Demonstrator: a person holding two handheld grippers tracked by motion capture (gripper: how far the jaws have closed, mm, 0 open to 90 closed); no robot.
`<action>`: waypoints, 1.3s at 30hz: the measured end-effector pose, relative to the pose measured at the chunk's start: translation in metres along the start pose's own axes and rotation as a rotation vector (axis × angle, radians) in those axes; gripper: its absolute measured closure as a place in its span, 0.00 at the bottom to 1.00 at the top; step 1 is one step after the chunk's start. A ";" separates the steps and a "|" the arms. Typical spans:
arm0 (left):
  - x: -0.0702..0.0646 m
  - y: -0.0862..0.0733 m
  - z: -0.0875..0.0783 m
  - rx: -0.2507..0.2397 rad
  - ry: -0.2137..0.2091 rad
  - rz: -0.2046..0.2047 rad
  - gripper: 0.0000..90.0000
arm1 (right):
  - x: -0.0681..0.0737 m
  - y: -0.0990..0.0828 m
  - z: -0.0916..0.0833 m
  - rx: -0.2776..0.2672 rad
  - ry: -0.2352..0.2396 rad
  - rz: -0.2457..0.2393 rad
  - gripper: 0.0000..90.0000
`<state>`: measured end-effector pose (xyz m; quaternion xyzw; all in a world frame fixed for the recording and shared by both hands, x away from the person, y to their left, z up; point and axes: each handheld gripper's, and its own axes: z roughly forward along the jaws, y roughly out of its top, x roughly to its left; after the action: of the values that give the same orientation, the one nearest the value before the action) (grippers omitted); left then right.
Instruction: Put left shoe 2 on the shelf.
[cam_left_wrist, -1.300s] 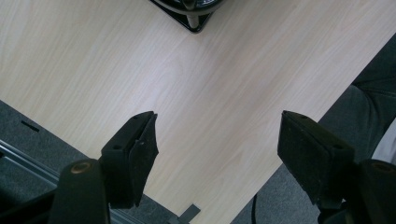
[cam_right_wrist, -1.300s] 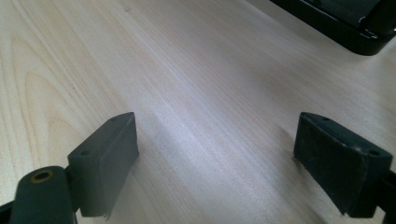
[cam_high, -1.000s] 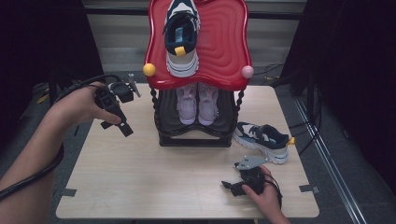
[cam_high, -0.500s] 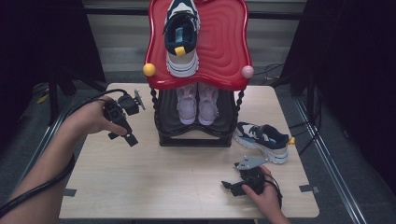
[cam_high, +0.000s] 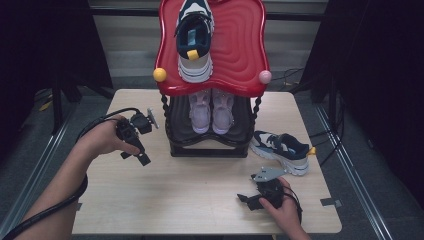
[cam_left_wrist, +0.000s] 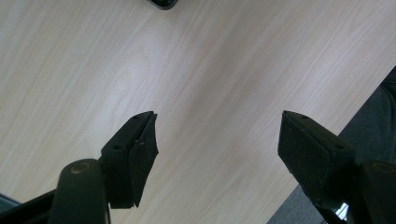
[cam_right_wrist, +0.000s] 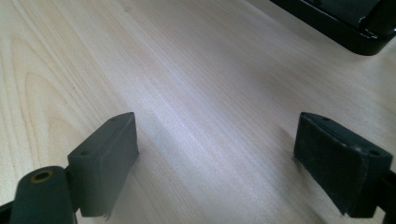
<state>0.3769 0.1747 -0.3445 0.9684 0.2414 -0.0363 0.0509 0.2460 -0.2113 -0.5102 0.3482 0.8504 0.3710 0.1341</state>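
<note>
Navy-white sneaker (cam_high: 280, 150) on pale wood-grain table (cam_high: 200, 190), left gripper (cam_high: 141, 157) and right gripper (cam_high: 246, 200) jaws apart, empty.

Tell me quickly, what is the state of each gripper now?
Left gripper: open, holding nothing, above the bare table.
Right gripper: open, holding nothing.

A recording studio or lab: black curtains (cam_high: 45, 45) and floor rails (cam_high: 350, 165) surround one wooden table (cam_high: 200, 200).
</note>
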 end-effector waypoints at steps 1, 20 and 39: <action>0.000 0.000 0.003 0.004 -0.004 0.003 0.31 | 0.000 0.000 0.000 0.000 0.000 0.000 0.14; 0.000 0.000 0.054 -0.041 -0.040 -0.030 0.31 | 0.000 0.000 0.000 0.003 0.001 -0.001 0.14; 0.002 0.001 0.094 -0.149 -0.017 -0.063 0.31 | 0.000 0.000 0.000 0.002 0.005 -0.005 0.15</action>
<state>0.3745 0.1636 -0.4379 0.9535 0.2733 -0.0283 0.1235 0.2458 -0.2113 -0.5103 0.3455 0.8518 0.3708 0.1326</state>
